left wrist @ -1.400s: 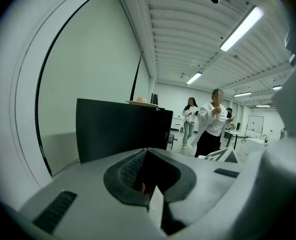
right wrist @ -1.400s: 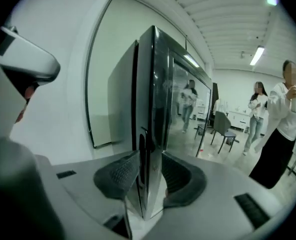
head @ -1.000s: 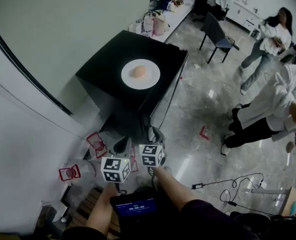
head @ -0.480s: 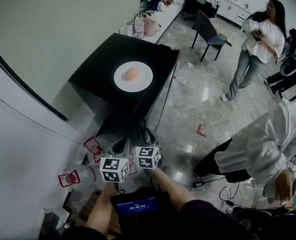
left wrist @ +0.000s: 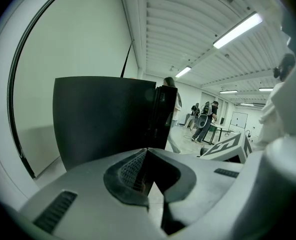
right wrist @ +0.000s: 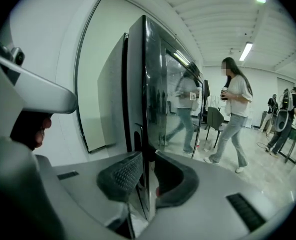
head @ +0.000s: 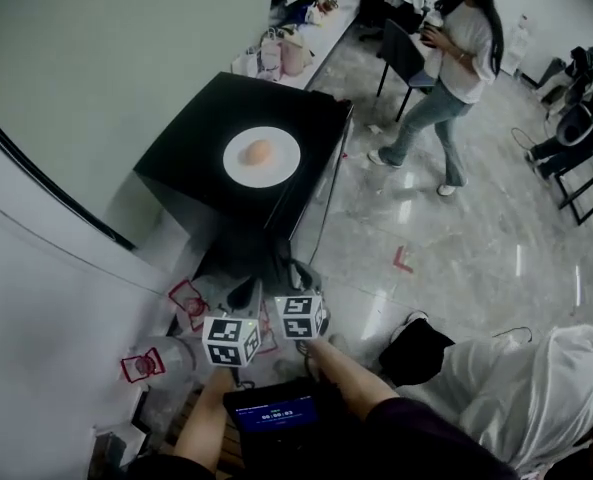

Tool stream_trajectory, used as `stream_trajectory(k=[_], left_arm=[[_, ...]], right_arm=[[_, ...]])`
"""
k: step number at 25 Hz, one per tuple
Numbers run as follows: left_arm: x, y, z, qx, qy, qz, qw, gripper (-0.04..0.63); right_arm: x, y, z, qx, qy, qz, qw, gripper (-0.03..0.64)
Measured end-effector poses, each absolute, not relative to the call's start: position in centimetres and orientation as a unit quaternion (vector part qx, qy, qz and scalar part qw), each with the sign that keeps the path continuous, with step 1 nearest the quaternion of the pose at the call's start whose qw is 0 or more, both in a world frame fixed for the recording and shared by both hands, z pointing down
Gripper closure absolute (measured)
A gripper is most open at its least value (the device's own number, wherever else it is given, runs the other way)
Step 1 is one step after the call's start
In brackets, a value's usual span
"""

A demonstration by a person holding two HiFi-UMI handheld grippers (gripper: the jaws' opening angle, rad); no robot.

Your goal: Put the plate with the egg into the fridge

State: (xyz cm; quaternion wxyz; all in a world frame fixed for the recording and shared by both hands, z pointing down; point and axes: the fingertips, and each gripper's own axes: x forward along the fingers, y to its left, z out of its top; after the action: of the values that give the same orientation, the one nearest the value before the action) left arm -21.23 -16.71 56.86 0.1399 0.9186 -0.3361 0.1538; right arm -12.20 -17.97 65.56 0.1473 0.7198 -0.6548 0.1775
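The plate [head: 282, 170] with the egg [head: 259, 152] sits atop the black fridge [head: 191, 133], upper centre of the head view. The right gripper [right wrist: 148, 171] has just been closing its jaws on the fridge door's edge [right wrist: 137, 84] (pads meet both faces). The left gripper [left wrist: 147, 156] is closed and empty.

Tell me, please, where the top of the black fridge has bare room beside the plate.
The fridge top is bare left of the plate, toward the wall, and beyond it. Right of and in front of the plate, only narrow strips remain. The floor at the fridge's foot is crowded with small red-edged things.
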Motion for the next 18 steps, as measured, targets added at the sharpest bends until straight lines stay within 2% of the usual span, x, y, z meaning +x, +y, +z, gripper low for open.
stream_trajectory(k=[18], left_arm=[[-20.83,-17.56,57.00,0.924,-0.320,0.163,0.130,0.588]], right_arm=[[-12.11,-17.53,64.56,0.723,-0.655,0.185,0.119,0.548]])
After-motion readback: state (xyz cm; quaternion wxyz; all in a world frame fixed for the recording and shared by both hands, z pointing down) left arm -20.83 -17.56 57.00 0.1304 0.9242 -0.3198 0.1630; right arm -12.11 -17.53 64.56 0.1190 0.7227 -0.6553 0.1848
